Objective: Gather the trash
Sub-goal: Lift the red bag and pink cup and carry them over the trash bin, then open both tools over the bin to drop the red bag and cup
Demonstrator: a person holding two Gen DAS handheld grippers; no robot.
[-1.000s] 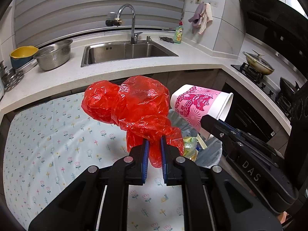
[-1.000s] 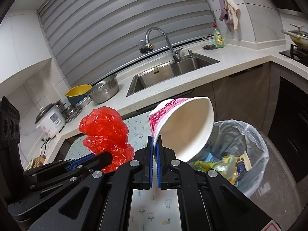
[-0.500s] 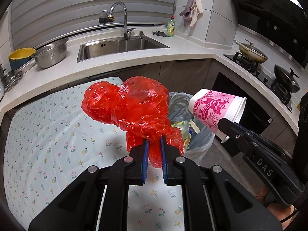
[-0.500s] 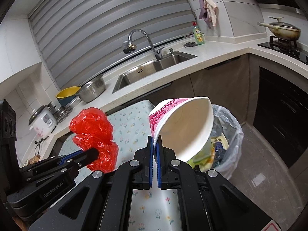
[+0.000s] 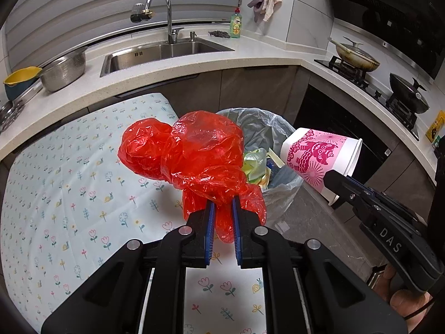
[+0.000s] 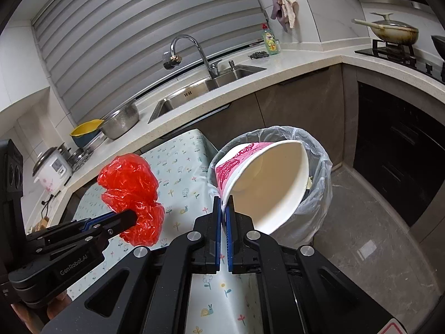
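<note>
My left gripper [image 5: 221, 204] is shut on a crumpled red plastic bag [image 5: 192, 156], held above the right edge of the flowered table, just left of the trash bin [image 5: 264, 128]. In the right wrist view the same red bag [image 6: 130, 186] hangs at the left. My right gripper [image 6: 224, 204] is shut on the rim of a pink and white paper cup [image 6: 267, 181]. The cup lies tilted, its mouth turned to the right, over the bin [image 6: 319, 183]. From the left wrist the cup [image 5: 319, 158] shows just right of the bin. The bin is lined with clear plastic and holds wrappers.
The table wears a pale flowered cloth [image 5: 69, 181]. Behind it runs a white counter with a sink [image 5: 164, 51], a steel colander [image 5: 65, 68] and a yellow bowl [image 5: 19, 79]. A stove with pans [image 5: 358, 58] stands at the right. Grey floor [image 6: 370, 239] lies right of the bin.
Both grippers have moved right and down toward the bin, each keeping its load. The cup now hangs over the bin's opening, and the red bag has come to the table's right edge.
</note>
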